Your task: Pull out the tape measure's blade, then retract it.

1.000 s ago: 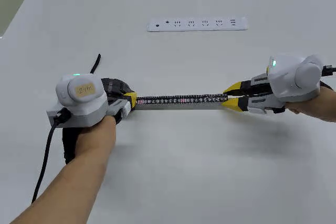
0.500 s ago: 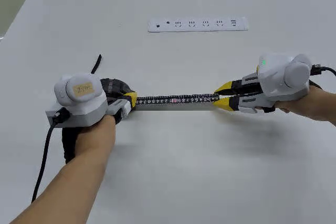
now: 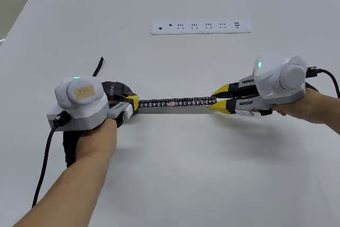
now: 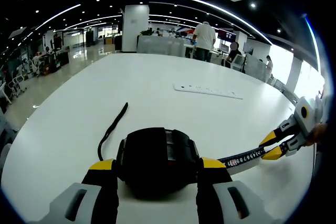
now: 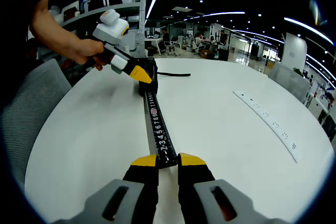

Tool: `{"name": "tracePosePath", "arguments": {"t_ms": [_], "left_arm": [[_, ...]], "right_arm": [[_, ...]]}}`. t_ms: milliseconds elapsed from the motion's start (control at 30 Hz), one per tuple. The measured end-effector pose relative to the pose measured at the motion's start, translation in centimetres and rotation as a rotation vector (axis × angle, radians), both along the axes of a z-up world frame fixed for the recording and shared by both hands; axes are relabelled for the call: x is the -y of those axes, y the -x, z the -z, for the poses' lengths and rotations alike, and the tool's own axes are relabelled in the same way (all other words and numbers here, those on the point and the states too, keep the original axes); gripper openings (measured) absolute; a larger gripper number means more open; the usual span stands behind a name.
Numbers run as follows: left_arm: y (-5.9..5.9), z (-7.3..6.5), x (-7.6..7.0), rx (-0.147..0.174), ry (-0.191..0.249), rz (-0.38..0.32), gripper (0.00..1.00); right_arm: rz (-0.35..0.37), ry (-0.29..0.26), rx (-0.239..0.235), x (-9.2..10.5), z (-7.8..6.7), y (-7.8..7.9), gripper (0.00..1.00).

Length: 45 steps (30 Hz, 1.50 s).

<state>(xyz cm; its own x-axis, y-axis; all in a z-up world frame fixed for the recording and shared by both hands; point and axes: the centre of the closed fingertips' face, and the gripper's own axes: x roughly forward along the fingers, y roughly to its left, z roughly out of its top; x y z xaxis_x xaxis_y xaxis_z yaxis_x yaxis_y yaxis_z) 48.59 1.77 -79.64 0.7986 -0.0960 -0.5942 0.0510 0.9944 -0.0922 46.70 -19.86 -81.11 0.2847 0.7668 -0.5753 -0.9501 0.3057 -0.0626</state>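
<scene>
On the white tabletop, the left gripper has its jaws clamped around the black, rounded tape measure case, anchoring it. The right gripper pinches the tip of the dark numbered blade, drawn taut between them, probably to control its return.

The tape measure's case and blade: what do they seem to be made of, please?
The case looks matte black, ribbed, moulded: probably plastic, perhaps rubber-coated. The blade is a thin dark strip with printed numerals, lying straight: likely painted metal, not certain.
</scene>
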Motion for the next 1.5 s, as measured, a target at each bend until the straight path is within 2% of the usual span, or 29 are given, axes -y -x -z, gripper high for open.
{"name": "tracePosePath", "arguments": {"t_ms": [833,1500], "left_arm": [[-0.1,0.1,0.1,-0.003,0.012,0.005,0.57],[-0.3,0.2,0.0,-0.007,0.025,0.008,0.57]], "right_arm": [[-0.011,-0.026,-0.013,-2.7,0.0,-0.1,0.12],[-0.019,-0.054,-0.024,-6.2,0.3,-0.6,0.12]]}}
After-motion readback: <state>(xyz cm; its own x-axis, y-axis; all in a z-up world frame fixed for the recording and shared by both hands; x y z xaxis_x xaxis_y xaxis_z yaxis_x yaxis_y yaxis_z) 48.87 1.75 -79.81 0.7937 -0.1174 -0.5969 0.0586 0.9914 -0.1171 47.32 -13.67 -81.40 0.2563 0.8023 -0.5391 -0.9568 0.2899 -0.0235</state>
